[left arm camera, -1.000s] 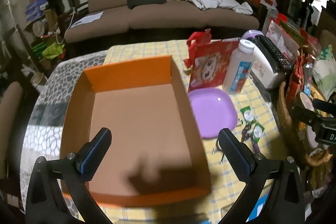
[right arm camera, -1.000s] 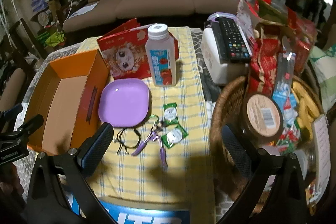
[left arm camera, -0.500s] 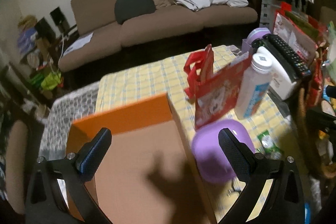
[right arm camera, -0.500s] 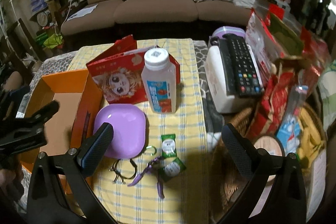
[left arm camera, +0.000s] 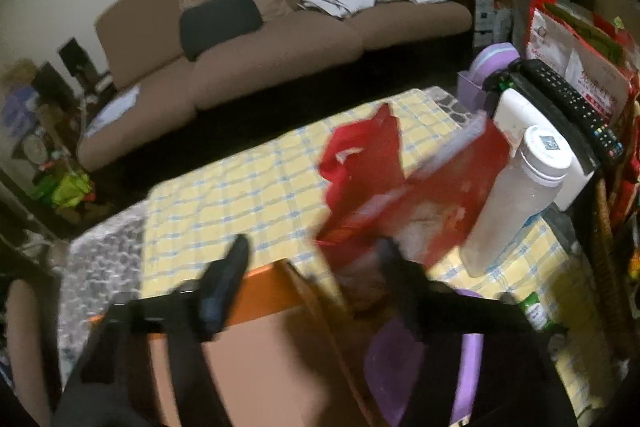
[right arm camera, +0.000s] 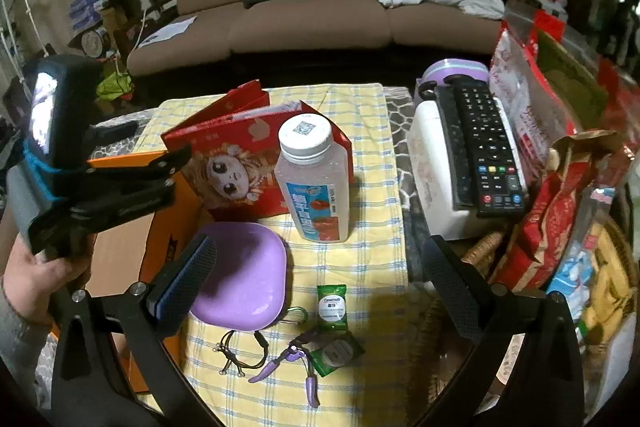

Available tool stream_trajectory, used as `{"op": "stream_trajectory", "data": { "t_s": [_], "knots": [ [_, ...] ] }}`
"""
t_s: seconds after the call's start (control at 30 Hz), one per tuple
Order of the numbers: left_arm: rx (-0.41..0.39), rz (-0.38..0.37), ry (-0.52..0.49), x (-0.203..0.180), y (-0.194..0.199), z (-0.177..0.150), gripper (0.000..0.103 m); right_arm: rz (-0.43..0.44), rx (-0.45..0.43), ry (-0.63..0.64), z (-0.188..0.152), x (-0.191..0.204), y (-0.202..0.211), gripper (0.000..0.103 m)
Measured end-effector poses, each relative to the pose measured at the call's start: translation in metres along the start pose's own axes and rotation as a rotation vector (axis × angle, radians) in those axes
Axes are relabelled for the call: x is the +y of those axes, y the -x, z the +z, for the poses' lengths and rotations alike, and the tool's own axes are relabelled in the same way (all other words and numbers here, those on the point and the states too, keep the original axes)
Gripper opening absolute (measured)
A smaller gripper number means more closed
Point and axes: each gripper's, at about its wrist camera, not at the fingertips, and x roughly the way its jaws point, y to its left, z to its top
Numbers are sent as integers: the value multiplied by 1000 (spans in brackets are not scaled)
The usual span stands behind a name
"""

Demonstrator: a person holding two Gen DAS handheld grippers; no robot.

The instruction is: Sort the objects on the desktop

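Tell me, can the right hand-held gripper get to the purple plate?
Probably yes. The right hand-held gripper hangs open just above the purple plate, which lies flat on the checked cloth with nothing on top of it. The orange box touches one side; the bottle stands clear.

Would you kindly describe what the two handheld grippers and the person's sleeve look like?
Both are black two-finger tools. The right gripper has angular black arms with silver bolts and blue ribbed pads. The left gripper, seen in the right view, is a black clamp-like frame carrying a boxy camera with a lit screen and teal cord wound around it. The hand holding it wears a grey sleeve.
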Motion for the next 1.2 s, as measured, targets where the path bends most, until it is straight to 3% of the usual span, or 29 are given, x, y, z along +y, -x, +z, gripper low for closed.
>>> {"op": "stream_trajectory", "data": {
  "t_s": [0.2,0.3,0.4,0.47,0.53,0.57,0.6,0.63,0.67,0.7,0.73,0.97,1.1,1.2],
  "knots": [
    [-1,-110,-26,-2,-8,6,54,8,-2,5,-3,-1,-2,103],
    [24,-212,-7,2,-13,8,37,13,2,11,-4,-1,-4,103],
    [24,-264,-4,0,-11,7,21,7,3,19,-6,0,-6,103],
    [37,-283,-23,-3,-12,5,17,10,6,13,-7,-2,-8,103],
    [60,-268,-39,-7,-18,6,24,14,10,3,-8,-3,-10,103],
    [74,-237,-38,-10,-22,5,34,17,11,0,-9,-3,-10,103],
    [79,-214,-36,-13,-25,5,61,19,12,-2,-10,-3,-10,103],
    [72,-220,-39,-15,-26,4,67,23,14,-3,-11,-3,-9,103],
    [66,-231,-36,-17,-26,3,61,22,14,-1,-12,-3,-8,103],
    [68,-235,-31,-17,-27,3,24,20,13,1,-12,-2,-8,103],
    [80,-262,-20,-17,-27,4,12,18,12,5,-13,-2,-7,103],
    [-53,-240,62,8,27,25,10,9,-2,6,-14,-1,7,103],
    [-126,-322,27,26,84,32,10,54,-44,-3,-14,1,29,103],
    [-164,-371,-36,38,137,18,10,132,-103,10,-12,8,58,103]
  ]
}}
